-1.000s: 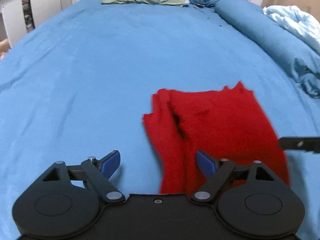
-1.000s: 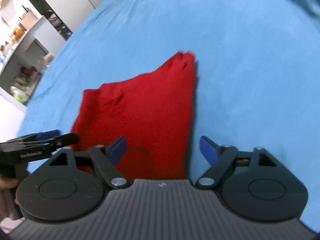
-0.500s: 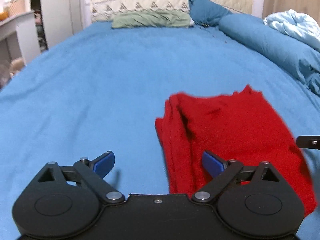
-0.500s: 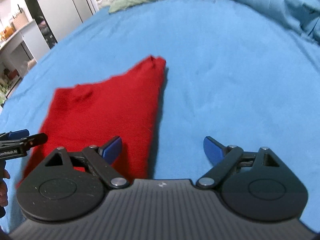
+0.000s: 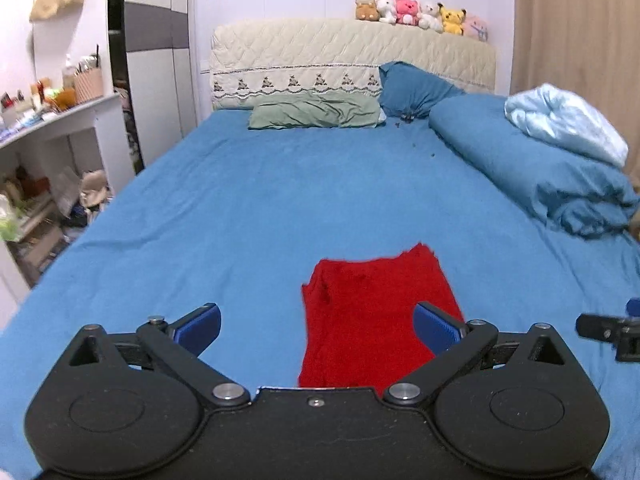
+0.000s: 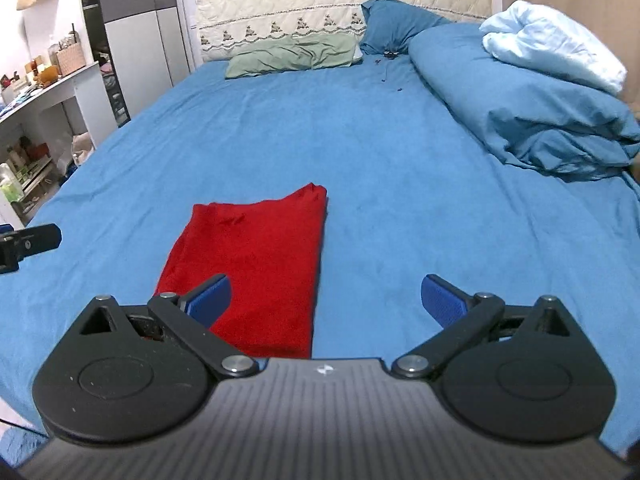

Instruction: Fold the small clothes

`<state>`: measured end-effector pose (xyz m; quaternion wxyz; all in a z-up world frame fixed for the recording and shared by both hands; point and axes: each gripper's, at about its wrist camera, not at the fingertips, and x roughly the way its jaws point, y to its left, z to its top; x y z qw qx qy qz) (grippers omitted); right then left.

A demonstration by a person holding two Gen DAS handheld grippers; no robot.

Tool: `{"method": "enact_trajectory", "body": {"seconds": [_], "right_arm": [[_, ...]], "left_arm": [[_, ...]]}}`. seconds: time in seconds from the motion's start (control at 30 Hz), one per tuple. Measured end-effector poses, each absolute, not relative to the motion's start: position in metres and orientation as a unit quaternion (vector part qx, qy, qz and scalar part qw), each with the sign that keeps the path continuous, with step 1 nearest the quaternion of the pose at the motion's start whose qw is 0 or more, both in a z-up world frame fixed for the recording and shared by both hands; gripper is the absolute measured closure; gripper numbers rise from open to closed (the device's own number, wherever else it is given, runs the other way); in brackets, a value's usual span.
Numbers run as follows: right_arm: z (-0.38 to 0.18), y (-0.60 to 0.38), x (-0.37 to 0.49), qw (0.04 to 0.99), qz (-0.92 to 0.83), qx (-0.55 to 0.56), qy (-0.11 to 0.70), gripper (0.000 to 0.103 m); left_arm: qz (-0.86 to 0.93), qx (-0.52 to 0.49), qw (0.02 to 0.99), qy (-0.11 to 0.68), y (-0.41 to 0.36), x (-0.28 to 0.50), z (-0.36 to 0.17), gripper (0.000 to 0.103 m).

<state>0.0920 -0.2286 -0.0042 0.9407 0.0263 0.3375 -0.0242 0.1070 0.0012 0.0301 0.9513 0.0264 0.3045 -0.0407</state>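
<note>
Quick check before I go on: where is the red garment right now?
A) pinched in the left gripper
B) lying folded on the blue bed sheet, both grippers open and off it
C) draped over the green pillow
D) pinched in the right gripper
B. The red garment lies flat and folded on the blue bed sheet, while the left gripper and the right gripper both stand open with nothing between their fingers.

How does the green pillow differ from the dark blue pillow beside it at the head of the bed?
The green pillow lies flat and low; the dark blue pillow stands propped, bunched, against the headboard. The green one looks wider and sits left of the blue one. Both are wrinkled and rest on the blue sheet.
</note>
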Motion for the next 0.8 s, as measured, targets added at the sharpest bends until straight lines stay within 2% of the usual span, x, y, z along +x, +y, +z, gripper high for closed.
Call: {"method": "enact_trajectory", "body": {"seconds": [0.37,0.8], "right_arm": [[-0.009,-0.219,0.011,0.932,-0.031,0.021,0.359,0.000],[-0.013,-0.211,-0.013,0.931,-0.046,0.017,0.361,0.000]], "left_arm": [[-0.028,0.071,0.945,0.318,-0.011,0.039,0.012,0.000],[-0.032,0.058,0.948,0.312,-0.012,0.019,0.009,0.000]]}}
